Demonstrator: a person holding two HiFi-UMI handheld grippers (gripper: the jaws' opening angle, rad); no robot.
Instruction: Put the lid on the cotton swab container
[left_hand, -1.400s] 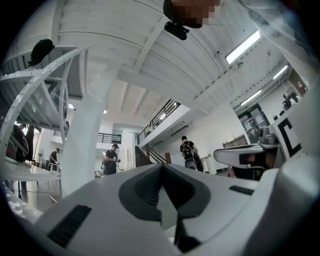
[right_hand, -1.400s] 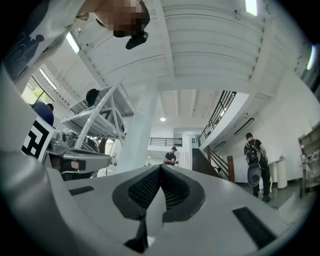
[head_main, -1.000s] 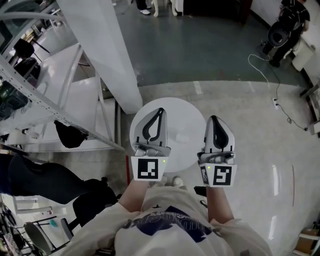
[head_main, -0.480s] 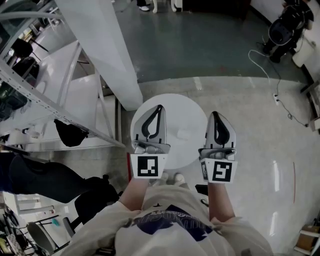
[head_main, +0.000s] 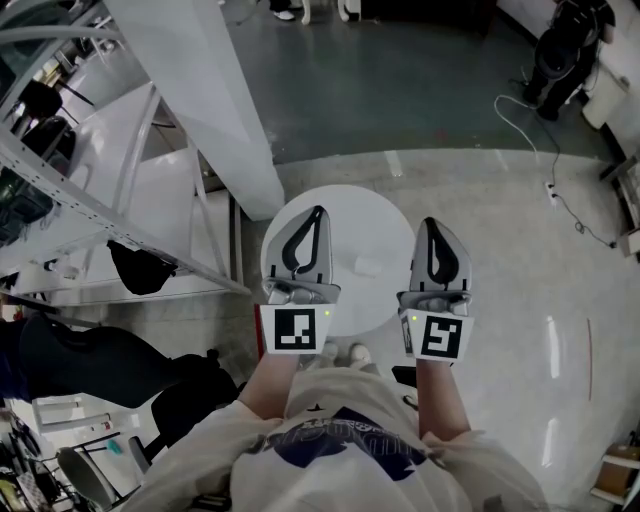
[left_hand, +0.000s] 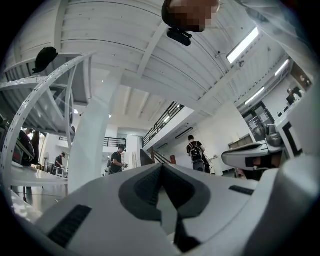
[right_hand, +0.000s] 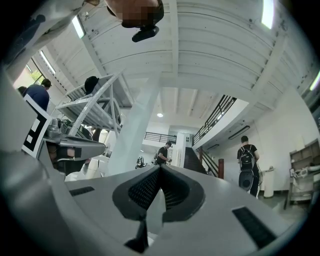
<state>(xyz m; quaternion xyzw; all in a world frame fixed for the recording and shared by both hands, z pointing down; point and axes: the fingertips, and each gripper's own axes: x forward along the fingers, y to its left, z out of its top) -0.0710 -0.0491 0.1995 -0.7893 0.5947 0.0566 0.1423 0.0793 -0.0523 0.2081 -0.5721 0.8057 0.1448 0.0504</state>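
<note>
Plainly, both tools are closed and carry nothing. The person stands over a small round white tabletop (head_main: 350, 212) with a tool in each hand, both pointing away from the body. The left tool (head_main: 319, 212) has its two jaws pressed together along their whole length, with nothing caught between them. The right tool (head_main: 430, 224) is the same: jaws tight together and empty. Each one has a marker cube at its rear end, the left cube (head_main: 296, 331) and the right cube (head_main: 442, 337), close to the person's chest.

The cotton swab container (head_main: 368, 267) shows only as a small pale patch on the tabletop. It lies in the gap between the two tools, nearer the right tool than the left, and about level with the middle of their jaws. Neither tool touches it. It is too faint to tell whether its lid is on.

The left tool hangs above the tabletop's left part, and the right tool is at its right edge. Just behind the tools, below the cubes, the toes of the person's shoes (head_main: 352, 355) peek out. Off beyond the left tool stands a thick white pillar (head_main: 215, 110), with a metal rack (head_main: 100, 200) further left. Far ahead of the right tool, a person with a backpack (right_hand: 246, 161) walks away near a staircase.
</note>
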